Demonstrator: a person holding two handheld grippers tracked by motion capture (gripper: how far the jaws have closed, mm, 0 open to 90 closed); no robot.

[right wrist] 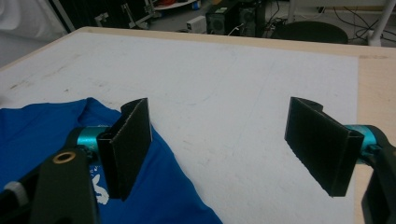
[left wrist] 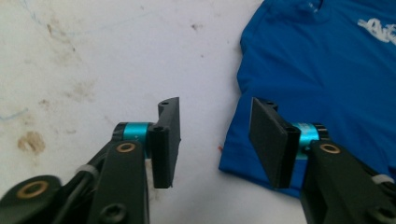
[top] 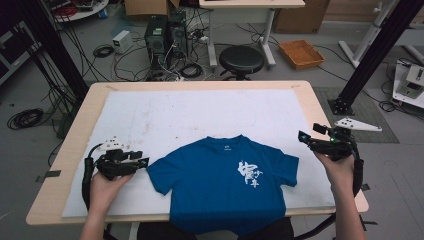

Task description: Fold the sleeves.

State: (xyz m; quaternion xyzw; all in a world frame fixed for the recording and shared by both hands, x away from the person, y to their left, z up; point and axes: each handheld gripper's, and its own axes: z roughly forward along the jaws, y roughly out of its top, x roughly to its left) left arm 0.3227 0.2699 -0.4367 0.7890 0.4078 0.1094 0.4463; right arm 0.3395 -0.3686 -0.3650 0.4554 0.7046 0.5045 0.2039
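Note:
A blue T-shirt (top: 220,185) with a white print on the chest lies flat, front up, on the white mat (top: 200,110); its hem hangs over the table's near edge. My left gripper (top: 143,162) sits just left of the shirt's left sleeve, open and holding nothing. In the left gripper view the gripper (left wrist: 215,107) has its right jaw over the sleeve's hem of the shirt (left wrist: 327,70). My right gripper (top: 302,136) hovers open above the mat, right of the other sleeve. In the right gripper view the gripper (right wrist: 219,105) is wide open beside the shirt (right wrist: 37,126).
The mat covers most of the wooden table (top: 65,160) and is stained in places. Behind the table on the floor stand a black stool (top: 241,59), computer towers (top: 165,32) with cables and an orange tray (top: 301,53). Black frame posts rise at both sides.

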